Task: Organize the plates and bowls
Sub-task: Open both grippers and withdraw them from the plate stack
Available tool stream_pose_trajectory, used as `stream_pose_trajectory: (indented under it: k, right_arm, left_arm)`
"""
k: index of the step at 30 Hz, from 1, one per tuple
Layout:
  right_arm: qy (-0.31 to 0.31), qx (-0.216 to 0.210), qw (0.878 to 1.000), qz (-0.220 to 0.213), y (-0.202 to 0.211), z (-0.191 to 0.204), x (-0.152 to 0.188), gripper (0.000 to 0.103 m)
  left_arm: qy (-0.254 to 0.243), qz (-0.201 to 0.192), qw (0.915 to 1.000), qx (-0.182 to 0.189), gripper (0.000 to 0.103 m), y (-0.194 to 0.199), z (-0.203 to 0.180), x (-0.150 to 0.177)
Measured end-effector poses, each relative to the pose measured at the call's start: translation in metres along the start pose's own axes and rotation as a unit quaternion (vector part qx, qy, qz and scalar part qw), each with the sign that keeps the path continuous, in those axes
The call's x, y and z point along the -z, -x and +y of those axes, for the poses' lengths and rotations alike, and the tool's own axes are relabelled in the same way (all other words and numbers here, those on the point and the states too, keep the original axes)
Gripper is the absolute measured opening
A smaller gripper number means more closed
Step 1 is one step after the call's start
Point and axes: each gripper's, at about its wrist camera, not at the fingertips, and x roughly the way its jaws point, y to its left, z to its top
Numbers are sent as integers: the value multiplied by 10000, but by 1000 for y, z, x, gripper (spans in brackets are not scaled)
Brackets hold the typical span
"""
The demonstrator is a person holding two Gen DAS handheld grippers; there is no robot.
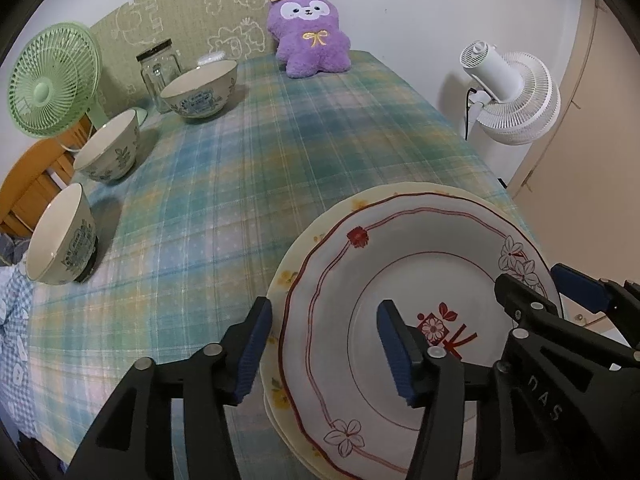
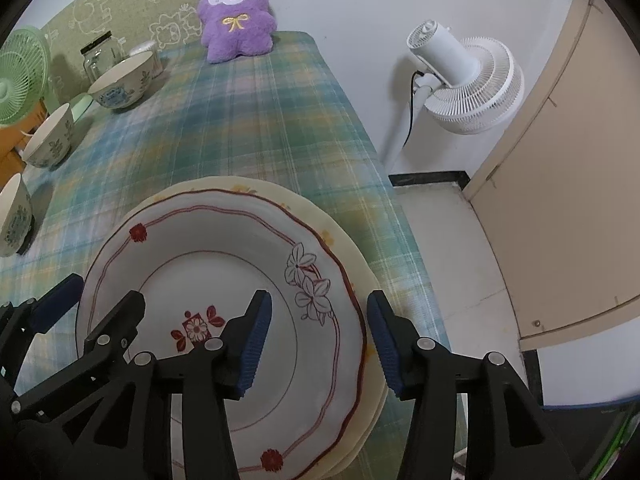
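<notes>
A white plate with red rim lines and flowers (image 1: 400,280) (image 2: 224,240) lies on top of a cream plate (image 1: 288,280) (image 2: 344,248) at the table's near right. My left gripper (image 1: 324,344) is open, its jaws straddling the plates' left rim. My right gripper (image 2: 320,344) is open, straddling the right rim. Each gripper shows in the other's view: the right gripper in the left wrist view (image 1: 560,300), the left gripper in the right wrist view (image 2: 84,308). Three patterned bowls (image 1: 200,90) (image 1: 108,148) (image 1: 60,236) stand along the left side.
A plaid cloth (image 1: 240,160) covers the table. A purple plush (image 1: 308,32), a glass jar (image 1: 158,68) and a green fan (image 1: 52,80) stand at the back and left. A white fan (image 1: 508,92) and a door (image 2: 560,160) are off the right edge.
</notes>
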Motion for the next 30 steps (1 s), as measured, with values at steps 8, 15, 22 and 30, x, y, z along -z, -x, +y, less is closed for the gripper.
stream_pose_trajectory:
  k: [8, 15, 22, 30]
  right_arm:
    - [-154, -82, 9998, 50, 17, -3, -1, 62]
    - [-180, -12, 9997, -157, 46, 3, -5, 65]
    - [-134, -85, 9991, -393, 71, 6, -19, 66]
    - [219, -508, 9950, -828, 102, 26, -37, 69]
  left_arm:
    - [58, -117, 9997, 198, 70, 19, 14, 1]
    - [30, -304, 9994, 178, 76, 43, 25, -6]
    - [101, -493, 9987, 129, 79, 67, 34, -12]
    - [252, -794, 9965, -23, 83, 94, 41, -23]
